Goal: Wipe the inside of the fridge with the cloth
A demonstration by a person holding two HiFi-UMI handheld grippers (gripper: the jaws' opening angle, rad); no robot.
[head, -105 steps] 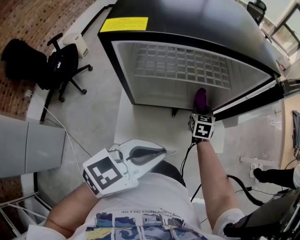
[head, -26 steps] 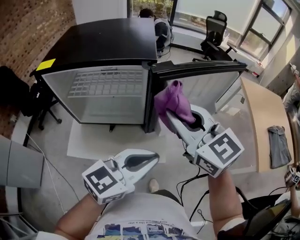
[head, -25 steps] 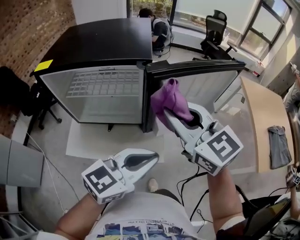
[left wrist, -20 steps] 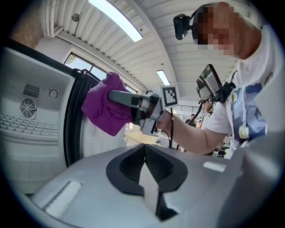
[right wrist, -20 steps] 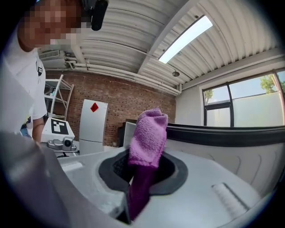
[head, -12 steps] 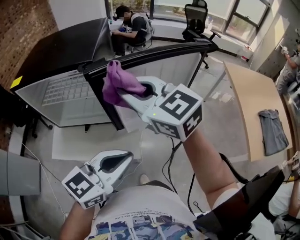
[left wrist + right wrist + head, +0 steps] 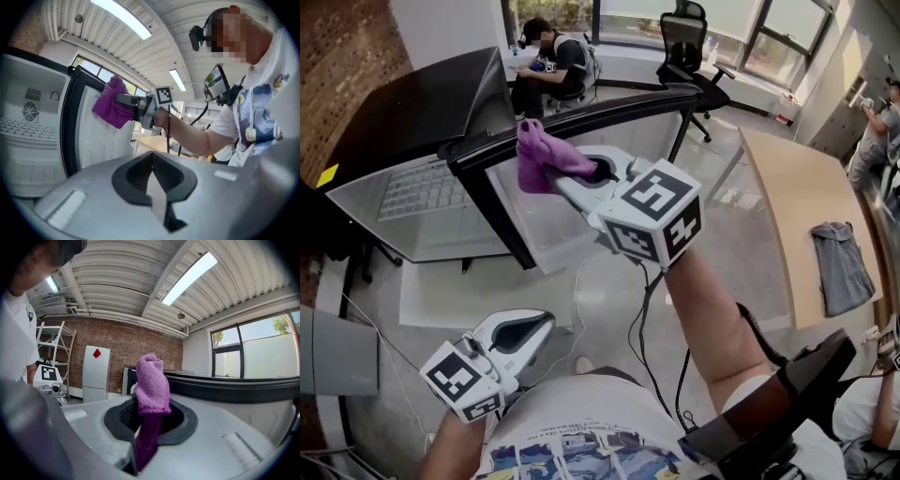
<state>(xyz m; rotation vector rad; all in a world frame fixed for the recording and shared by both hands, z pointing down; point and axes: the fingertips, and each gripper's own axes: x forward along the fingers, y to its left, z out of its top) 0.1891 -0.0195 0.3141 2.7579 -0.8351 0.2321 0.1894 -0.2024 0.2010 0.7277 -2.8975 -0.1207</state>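
The black fridge with a white interior [image 7: 403,103] occupies the upper left of the head view; its open black-edged door [image 7: 609,105] runs across the upper centre. The right claw [image 7: 565,176] is raised in front of the door's white inner face. The left claw [image 7: 542,328], lower left, is pressed together and empty [image 7: 153,159]. The purple terry cloth [image 7: 541,157] is pinched in the right claw, bunched beyond its tips [image 7: 152,383].

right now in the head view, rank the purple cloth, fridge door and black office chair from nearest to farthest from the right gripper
1. purple cloth: pinched in the jaws of the right gripper.
2. fridge door: open, just beyond the cloth.
3. black office chair: far back, by the windows.
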